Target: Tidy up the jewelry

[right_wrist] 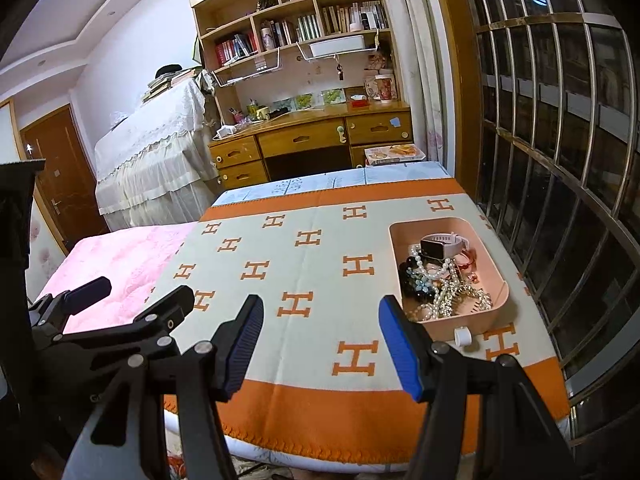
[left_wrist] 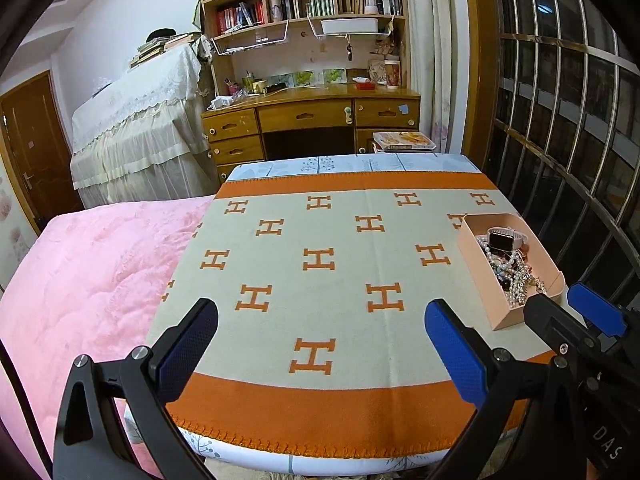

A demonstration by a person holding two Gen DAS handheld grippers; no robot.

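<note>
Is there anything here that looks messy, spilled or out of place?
Yes: the jewelry in the pink tray is one tangled heap. A pearl necklace is knotted among other pieces, with a smartwatch lying on top. Nothing has spilled onto the blanket. Both tongs hover open and empty.

Jewelry (right_wrist: 444, 284) lies in a tray (right_wrist: 496, 300) on the blanket's (right_wrist: 320, 264) right side.

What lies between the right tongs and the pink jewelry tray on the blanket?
Almost nothing: in the right wrist view only bare orange-and-cream H-patterned blanket separates the open right tongs from the pink plastic tray of jewelry. A small white cap sits by the tray's near edge.
</note>
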